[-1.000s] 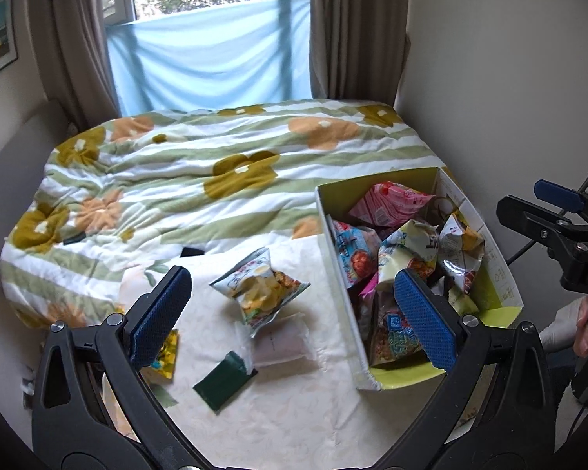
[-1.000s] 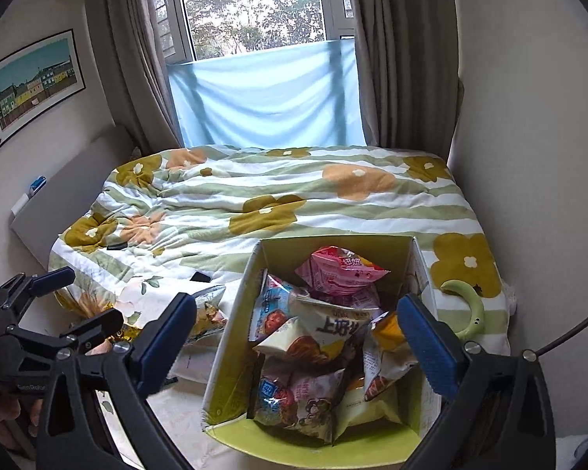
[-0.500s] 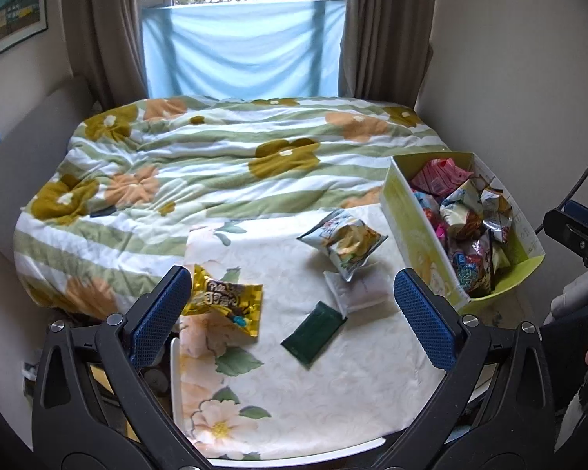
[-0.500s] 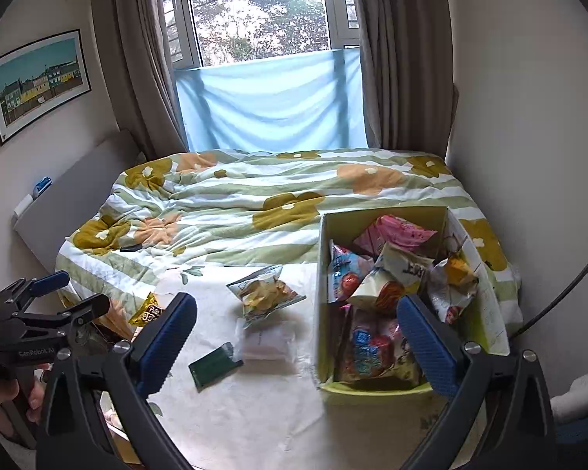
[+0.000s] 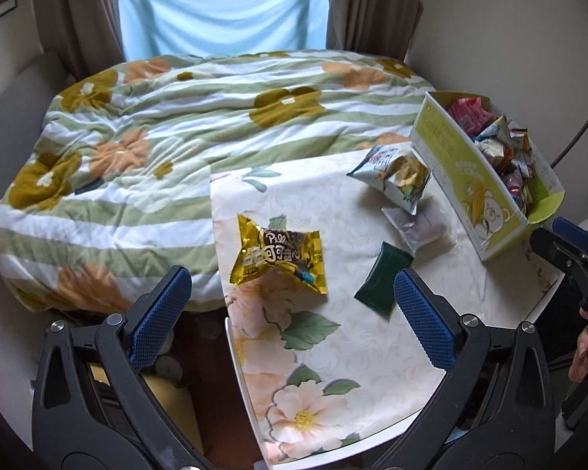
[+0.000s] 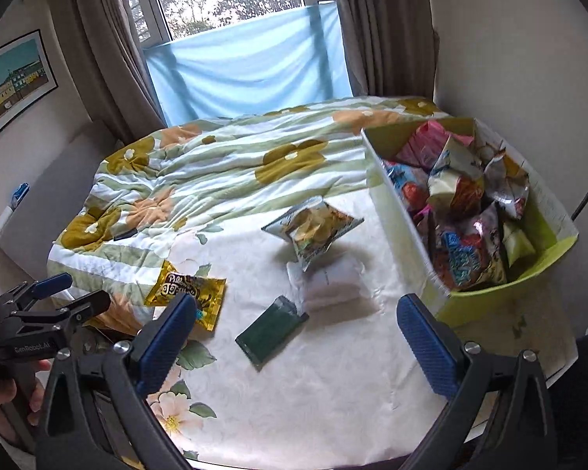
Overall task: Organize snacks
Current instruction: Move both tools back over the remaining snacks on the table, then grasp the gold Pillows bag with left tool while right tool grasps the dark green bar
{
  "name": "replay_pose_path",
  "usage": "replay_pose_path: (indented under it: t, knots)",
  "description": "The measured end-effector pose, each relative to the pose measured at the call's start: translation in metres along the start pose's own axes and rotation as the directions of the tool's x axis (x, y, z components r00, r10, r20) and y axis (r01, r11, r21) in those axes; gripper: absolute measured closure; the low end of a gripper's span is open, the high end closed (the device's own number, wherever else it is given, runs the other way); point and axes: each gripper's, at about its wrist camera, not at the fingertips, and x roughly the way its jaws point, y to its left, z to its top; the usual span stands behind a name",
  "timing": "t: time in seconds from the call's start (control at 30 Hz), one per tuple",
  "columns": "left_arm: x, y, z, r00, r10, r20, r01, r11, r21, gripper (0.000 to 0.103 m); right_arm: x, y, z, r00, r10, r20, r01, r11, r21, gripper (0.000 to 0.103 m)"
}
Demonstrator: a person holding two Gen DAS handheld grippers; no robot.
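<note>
Left wrist: left gripper [image 5: 292, 315] spread, empty, above gold packet [image 5: 280, 258] (table edge close); right gripper [image 6: 296, 337] spread too; packet could slide off.

Home bedroom: bed with floral duvet [image 5: 168, 125], curtained window [image 6: 235, 4], framed picture [image 6: 8, 82].

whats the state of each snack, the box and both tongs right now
gold snack packet: sealed, flat on table
chip bag: sealed, leaning on white packet
green packet: flat
snack box: open, full
left tongs: open, empty
right tongs: open, empty
</note>
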Motion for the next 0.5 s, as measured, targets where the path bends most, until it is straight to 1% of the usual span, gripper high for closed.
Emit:
replay_pose_path:
  t: [0.1, 0.17, 0.27, 0.4, 0.5]
  knots:
    - [0.03, 0.013, -0.001, 0.999, -0.016, -0.04, 0.016, 1.0, 0.004, 0.001, 0.028, 0.011, -0.017, 0.999, -0.009, -0.036, 0.01, 1.0, 0.029, 0.001]
    - [0.051, 0.019, 0.001, 0.997, -0.027, -0.066, 0.026, 1.0, -0.01, 0.001, 0.047, 0.017, -0.026, 0.998, -0.019, -0.063, 0.022, 0.999, 0.044, 0.001]
    - [0.083, 0.031, 0.003, 0.994, -0.048, -0.094, 0.044, 0.998, -0.046, 0.001, 0.078, 0.022, -0.038, 0.995, -0.025, -0.101, 0.032, 0.998, 0.063, 0.001]
    - [0.123, 0.044, 0.003, 0.991, -0.064, -0.121, 0.053, 0.994, -0.093, 0.001, 0.118, 0.028, -0.049, 0.986, -0.041, -0.159, 0.05, 0.997, 0.052, 0.001]
    - [0.148, 0.052, 0.003, 0.985, -0.095, -0.143, 0.075, 0.987, -0.141, 0.001, 0.139, 0.03, -0.054, 0.982, -0.041, -0.187, 0.056, 0.996, 0.076, 0.001]
